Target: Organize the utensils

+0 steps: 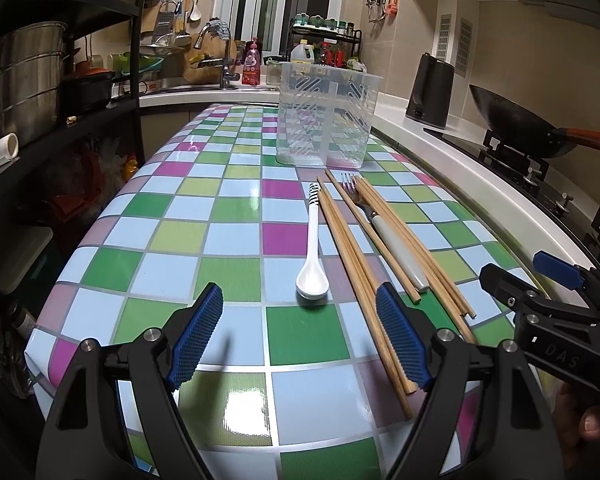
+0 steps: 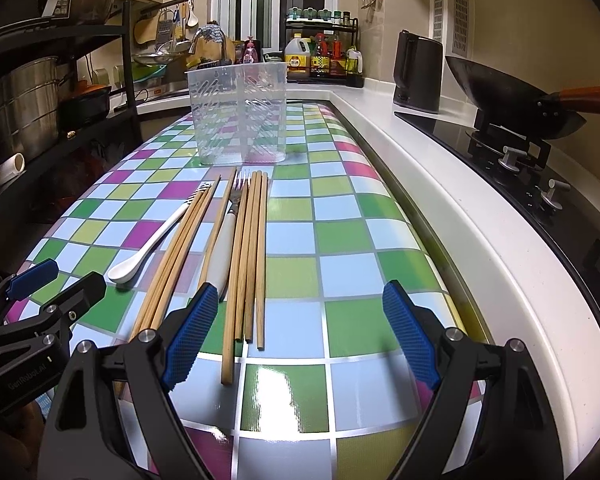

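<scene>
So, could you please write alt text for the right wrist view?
The open right gripper hovers over chopsticks, a fork and a white spoon on a checkered table. A clear plastic utensil holder stands behind them; the left gripper is at left.

The right gripper is cut off by the edge of the left view. The wok handle runs off the side. The labels on the bottles are too small to read.

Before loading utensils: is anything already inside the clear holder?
The clear holder looks empty: only its divider and slotted walls show through. Its floor is hard to see. Spoon, fork and chopsticks lie outside.
</scene>
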`<move>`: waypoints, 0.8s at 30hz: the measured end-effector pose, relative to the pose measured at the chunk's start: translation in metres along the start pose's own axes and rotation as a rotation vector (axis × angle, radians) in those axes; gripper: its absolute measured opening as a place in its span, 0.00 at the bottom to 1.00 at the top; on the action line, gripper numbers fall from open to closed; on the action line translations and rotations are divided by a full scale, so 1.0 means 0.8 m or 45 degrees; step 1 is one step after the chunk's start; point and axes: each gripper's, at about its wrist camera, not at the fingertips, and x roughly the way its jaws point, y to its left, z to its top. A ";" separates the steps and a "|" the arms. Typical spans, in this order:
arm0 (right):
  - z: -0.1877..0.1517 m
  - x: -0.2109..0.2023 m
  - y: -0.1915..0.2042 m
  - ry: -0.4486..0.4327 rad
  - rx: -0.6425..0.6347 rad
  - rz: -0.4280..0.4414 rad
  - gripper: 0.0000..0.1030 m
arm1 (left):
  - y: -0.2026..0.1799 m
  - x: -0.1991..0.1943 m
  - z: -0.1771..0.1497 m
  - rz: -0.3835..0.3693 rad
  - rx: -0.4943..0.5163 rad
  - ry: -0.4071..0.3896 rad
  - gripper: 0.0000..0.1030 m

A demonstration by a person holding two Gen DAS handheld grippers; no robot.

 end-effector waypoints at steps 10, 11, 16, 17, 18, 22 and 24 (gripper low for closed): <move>0.001 -0.001 -0.001 -0.001 0.003 0.003 0.80 | -0.001 0.000 -0.001 -0.003 0.005 0.000 0.75; 0.001 -0.001 -0.001 -0.001 0.005 0.003 0.80 | -0.001 0.000 -0.001 -0.002 0.007 0.002 0.75; 0.002 -0.002 0.000 -0.004 0.006 0.004 0.80 | 0.000 -0.001 -0.003 0.000 0.009 -0.003 0.75; 0.002 -0.002 0.001 -0.004 0.006 0.004 0.80 | 0.000 -0.001 -0.002 0.001 0.008 -0.006 0.75; 0.002 -0.002 0.000 -0.004 0.007 0.004 0.80 | 0.000 -0.001 -0.002 0.001 0.008 -0.007 0.75; 0.002 -0.003 0.002 -0.007 0.005 0.007 0.80 | 0.000 -0.001 -0.002 0.001 0.007 -0.007 0.75; 0.002 -0.003 0.003 -0.008 0.003 0.008 0.80 | 0.000 -0.001 -0.003 0.000 0.008 -0.006 0.75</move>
